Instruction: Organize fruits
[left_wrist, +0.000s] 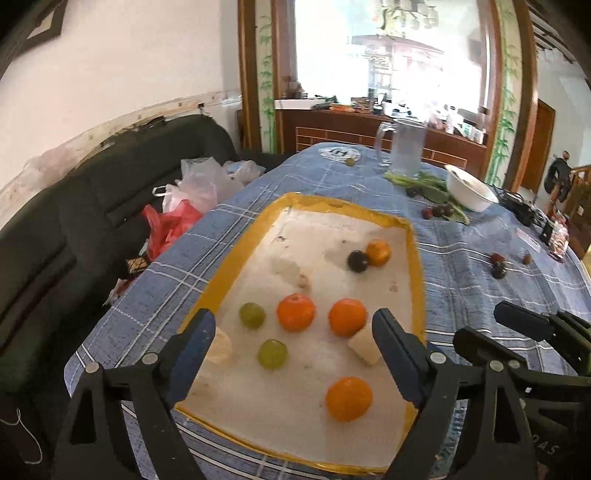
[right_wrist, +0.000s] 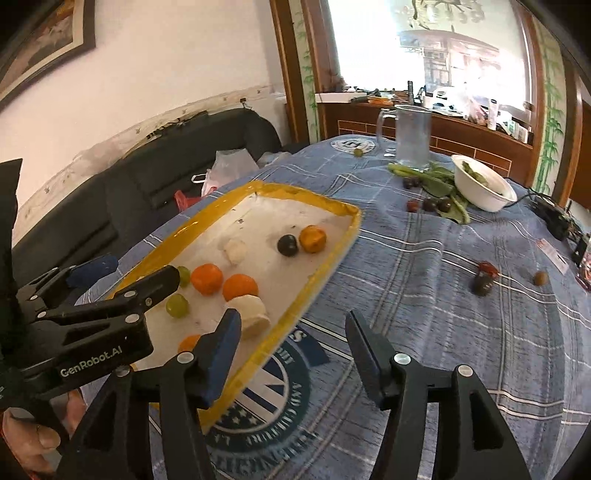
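Observation:
A yellow-rimmed white tray (left_wrist: 415, 266) (right_wrist: 325, 269) lies on the blue checked tablecloth. It holds several oranges (left_wrist: 296, 312) (right_wrist: 207, 278), two green grapes (left_wrist: 252, 315) (right_wrist: 176, 305), a dark plum (left_wrist: 357, 261) (right_wrist: 287, 245) and pale white pieces (left_wrist: 365, 345) (right_wrist: 249, 314). My left gripper (left_wrist: 293, 332) is open and empty, hovering over the tray's near end. My right gripper (right_wrist: 291, 332) is open and empty, above the tray's right rim. Loose dark fruits (right_wrist: 483, 282) (left_wrist: 498, 266) lie on the cloth to the right.
A glass jug (right_wrist: 412, 136), green leaves (right_wrist: 439, 182) with dark cherries (right_wrist: 430, 204) and a white bowl (right_wrist: 480, 184) stand at the back. A small brown fruit (right_wrist: 540, 277) lies far right. A dark sofa (left_wrist: 74, 206) with plastic bags (left_wrist: 199, 184) is to the left.

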